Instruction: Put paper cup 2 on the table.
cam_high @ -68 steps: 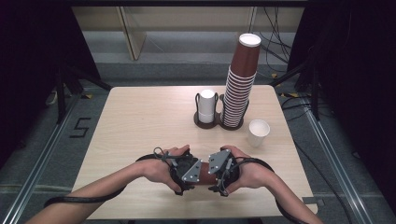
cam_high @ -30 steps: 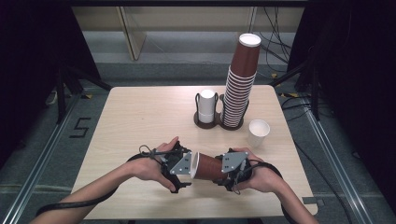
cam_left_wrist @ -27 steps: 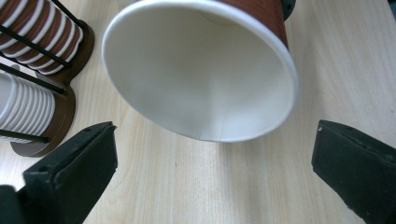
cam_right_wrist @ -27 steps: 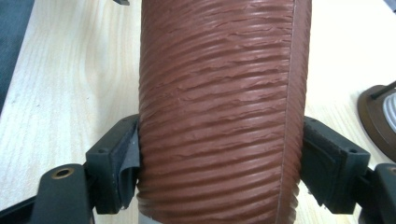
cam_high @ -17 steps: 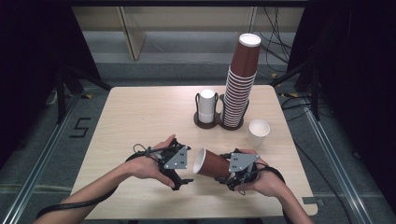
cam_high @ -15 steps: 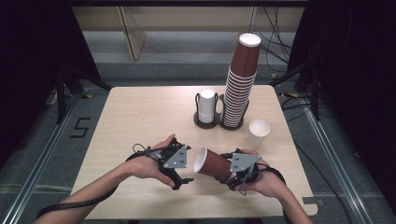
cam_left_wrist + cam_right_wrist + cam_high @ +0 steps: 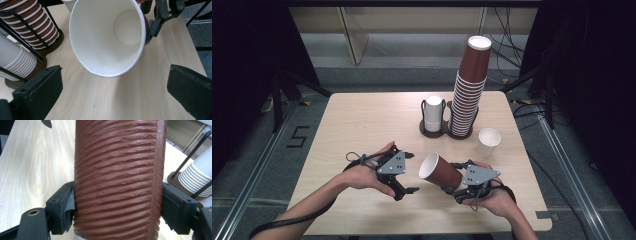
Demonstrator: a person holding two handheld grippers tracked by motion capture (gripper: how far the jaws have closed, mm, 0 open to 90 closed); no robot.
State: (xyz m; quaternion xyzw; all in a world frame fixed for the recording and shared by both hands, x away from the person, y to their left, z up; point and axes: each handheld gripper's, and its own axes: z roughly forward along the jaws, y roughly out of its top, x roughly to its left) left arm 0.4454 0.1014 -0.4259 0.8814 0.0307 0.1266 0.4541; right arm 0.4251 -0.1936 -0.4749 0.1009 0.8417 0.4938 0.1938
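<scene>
The right gripper [image 7: 451, 181] is clamped on the brown ribbed cup [image 7: 441, 172], which lies tilted above the table's near edge, mouth facing left toward the left gripper [image 7: 410, 173], whose jaws stand apart just beside it

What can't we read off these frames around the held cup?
- Right gripper pads: high view, hidden behind the ribbed brown paper cup.
- Cup's base: right gripper view, cut off by the bottom edge.
- Count of white cups in the black wire holder: too small in the high view, cut off by the left gripper view's edge.
</scene>
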